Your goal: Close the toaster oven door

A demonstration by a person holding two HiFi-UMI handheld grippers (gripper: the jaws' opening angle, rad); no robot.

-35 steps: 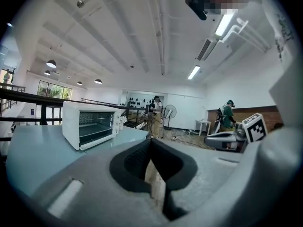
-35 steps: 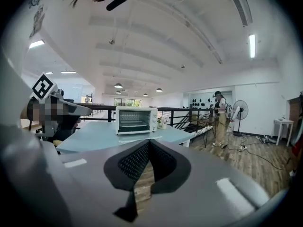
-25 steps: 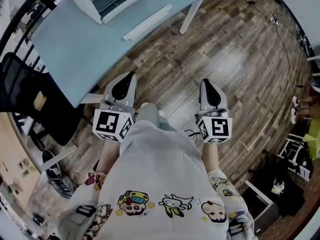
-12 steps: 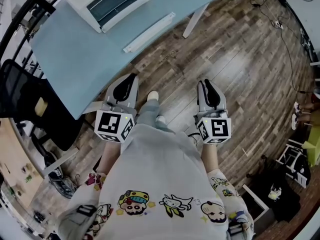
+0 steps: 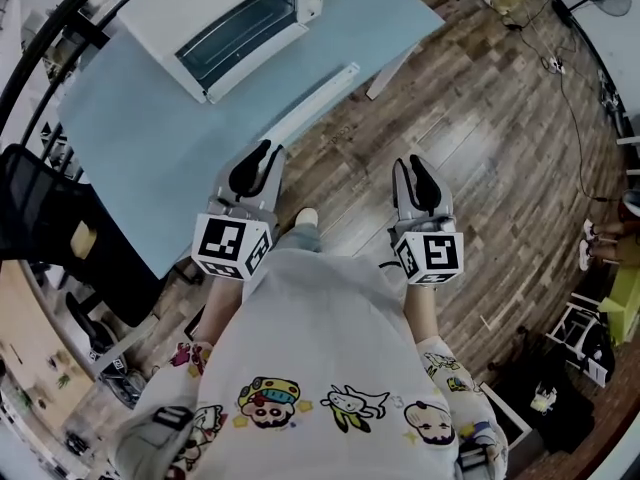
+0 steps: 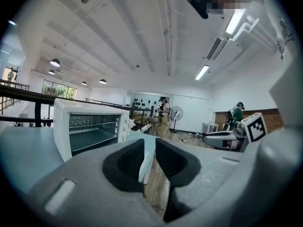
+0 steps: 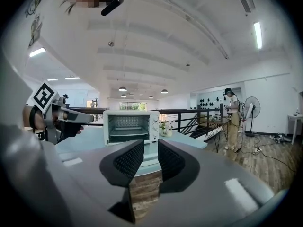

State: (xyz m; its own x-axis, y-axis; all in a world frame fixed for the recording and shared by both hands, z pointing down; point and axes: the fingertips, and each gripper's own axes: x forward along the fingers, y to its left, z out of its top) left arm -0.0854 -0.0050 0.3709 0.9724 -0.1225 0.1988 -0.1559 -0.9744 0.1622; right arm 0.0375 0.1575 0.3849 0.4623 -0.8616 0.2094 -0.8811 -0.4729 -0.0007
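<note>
The toaster oven (image 5: 240,18) at eleven o'clock has its door (image 5: 300,95) dropped open, untouched. Left gripper (image 5: 260,153) and right gripper (image 5: 413,166), jaws just opening on nothing, hover short of it.

Open-plan lab hall: plank floor (image 5: 480,138), ceiling strip lights (image 6: 235,21), railing (image 7: 189,121), standing fan (image 7: 252,104).

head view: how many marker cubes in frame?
2. The left marker cube sits on the left gripper, beside the table edge. The right marker cube sits on the right gripper, over the wood floor. Both grippers' jaws have just been opening, nothing between them. None seems hidden.
</note>
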